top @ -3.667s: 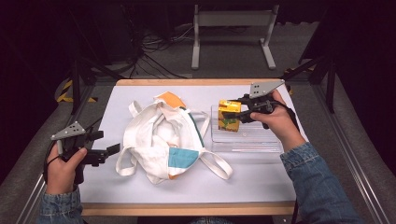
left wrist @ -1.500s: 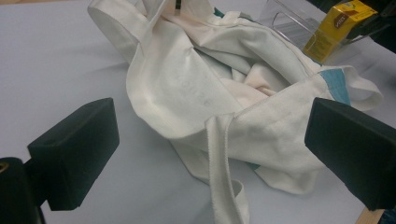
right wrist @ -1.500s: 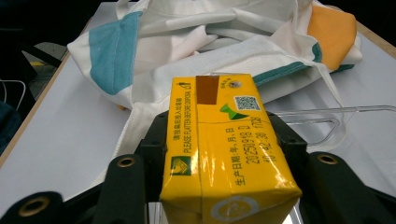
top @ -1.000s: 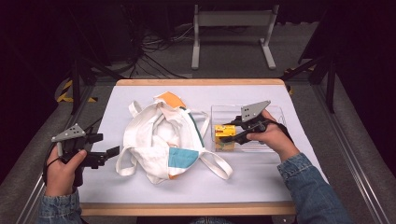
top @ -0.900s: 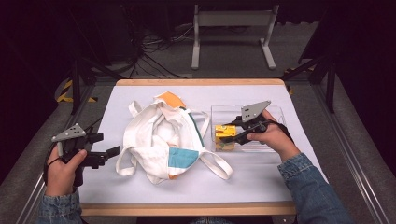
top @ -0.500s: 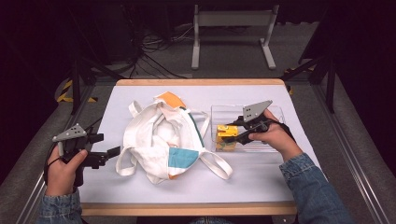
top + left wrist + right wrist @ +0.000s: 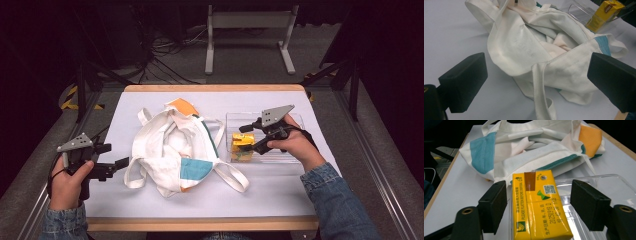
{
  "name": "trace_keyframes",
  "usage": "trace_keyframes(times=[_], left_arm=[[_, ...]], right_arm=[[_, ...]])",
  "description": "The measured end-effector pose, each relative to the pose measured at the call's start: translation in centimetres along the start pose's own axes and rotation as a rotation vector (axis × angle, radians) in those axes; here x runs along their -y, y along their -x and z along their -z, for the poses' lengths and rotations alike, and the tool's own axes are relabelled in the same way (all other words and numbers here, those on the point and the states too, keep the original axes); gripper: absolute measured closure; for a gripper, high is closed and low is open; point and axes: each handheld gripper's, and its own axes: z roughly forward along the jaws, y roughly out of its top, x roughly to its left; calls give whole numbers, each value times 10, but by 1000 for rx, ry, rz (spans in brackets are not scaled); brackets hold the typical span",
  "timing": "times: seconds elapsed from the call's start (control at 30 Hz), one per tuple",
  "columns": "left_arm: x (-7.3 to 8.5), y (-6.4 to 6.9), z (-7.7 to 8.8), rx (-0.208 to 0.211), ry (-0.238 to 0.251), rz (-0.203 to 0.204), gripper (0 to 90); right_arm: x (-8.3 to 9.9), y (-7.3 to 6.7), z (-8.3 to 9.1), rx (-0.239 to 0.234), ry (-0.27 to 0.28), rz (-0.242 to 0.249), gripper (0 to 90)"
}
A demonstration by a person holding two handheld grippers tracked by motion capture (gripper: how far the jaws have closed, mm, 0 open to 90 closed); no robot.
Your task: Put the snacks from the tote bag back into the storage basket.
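So the yellow juice carton (image 7: 242, 146) is sitting in the clear plastic tray (image 7: 290, 156), at the end nearest the white tote bag (image 7: 172, 150). The right gripper (image 7: 248, 138) has just been opening its jaws: the carton is between them, but there's a gap on each side, so it's let go. The left gripper (image 7: 116, 156) (down at the bag's other side) is spread wide with nothing held, pointing at the bag's fabric.
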Motion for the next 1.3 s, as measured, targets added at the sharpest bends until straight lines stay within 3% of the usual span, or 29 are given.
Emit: trace_keyframes(times=[0.23,0.57,0.73,0.93,1.3], left_arm=[[1,0,-2,-39,-11,-12,37],[11,1,-2,-50,-18,-20,40],[19,2,0,-22,-16,-15,39],[23,3,1,-17,-8,-25,40],[30,6,1,-1,14,-61,43]], right_arm=[[-11,-6,11,66,42,-53,254],[-22,-23,34,157,62,-105,231],[-25,-32,46,191,72,-131,228],[-25,-42,62,237,68,-144,223],[-9,-55,90,332,97,-197,227]])
